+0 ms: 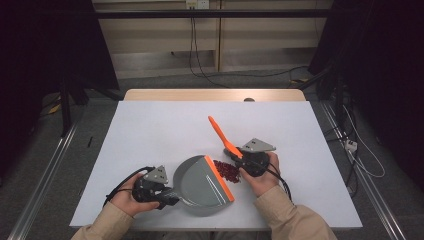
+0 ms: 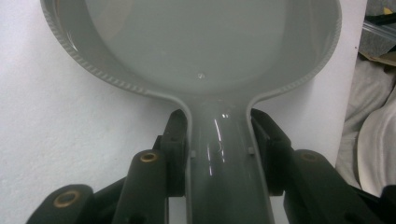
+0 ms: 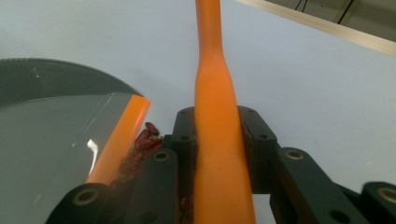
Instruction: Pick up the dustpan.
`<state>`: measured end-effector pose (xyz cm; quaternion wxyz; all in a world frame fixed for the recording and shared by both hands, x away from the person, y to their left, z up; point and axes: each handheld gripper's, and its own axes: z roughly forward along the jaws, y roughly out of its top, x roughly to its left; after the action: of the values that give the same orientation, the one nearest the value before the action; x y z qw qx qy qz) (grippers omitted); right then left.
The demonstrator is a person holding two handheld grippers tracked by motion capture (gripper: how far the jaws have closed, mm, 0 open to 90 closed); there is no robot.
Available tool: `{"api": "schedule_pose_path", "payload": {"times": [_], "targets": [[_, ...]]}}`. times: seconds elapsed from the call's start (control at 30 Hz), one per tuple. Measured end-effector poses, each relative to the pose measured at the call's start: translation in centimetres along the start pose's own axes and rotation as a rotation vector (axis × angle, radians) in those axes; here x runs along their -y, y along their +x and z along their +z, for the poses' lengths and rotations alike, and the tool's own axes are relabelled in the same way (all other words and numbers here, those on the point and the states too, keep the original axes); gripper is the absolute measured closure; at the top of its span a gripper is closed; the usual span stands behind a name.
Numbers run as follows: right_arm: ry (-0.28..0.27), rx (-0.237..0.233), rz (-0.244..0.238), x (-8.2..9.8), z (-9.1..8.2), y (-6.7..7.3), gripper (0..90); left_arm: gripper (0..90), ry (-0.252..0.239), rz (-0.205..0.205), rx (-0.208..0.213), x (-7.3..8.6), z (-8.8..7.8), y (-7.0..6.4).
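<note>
Two claws are at work, each clamped on a handle. Our left claw (image 1: 167,196) grips the grey dustpan (image 1: 202,185) by its neck, the jaws pressing it from both sides, as the left gripper view shows (image 2: 219,154). Our right claw (image 1: 241,159) is closed on the orange brush (image 1: 222,136), whose handle points off toward 11 o'clock; the right gripper view has the jaws tight on its thick part (image 3: 217,140).

Between the two lies a small heap of dark red beans (image 1: 227,170), at 3 o'clock of the pan and right against its orange lip (image 1: 220,177); the right gripper view shows them touching that lip (image 3: 140,144).

We judge the pan light, stiff and glossy, so the plastic may slip or twist in the jaws; the narrow neck looks like the right hold, close to the bowl. The brush handle seems equally light and hard, best held low where it widens. Loose beans will likely roll and scatter, so the lip should stay flat on the desk.

Our desk (image 1: 150,130) has a plain white matte top, with a wooden edge at 12 o'clock. Beyond it the room is dim: grey floor, trailing cables, dark drapes at 9 and 3 o'clock, a pale panelled wall at the back.
</note>
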<state>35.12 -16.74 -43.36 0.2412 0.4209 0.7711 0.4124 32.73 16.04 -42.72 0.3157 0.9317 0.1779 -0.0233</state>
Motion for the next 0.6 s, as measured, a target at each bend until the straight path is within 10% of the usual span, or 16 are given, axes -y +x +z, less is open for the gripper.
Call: {"api": "schedule_pose_path", "payload": {"times": [0.6], "targets": [[-0.009, -0.058, 0.052, -0.02, -0.23, 0.6, 70.9, 62.2, -0.023, -0.045, 0.011, 0.22, 0.59, 0.1]]}}
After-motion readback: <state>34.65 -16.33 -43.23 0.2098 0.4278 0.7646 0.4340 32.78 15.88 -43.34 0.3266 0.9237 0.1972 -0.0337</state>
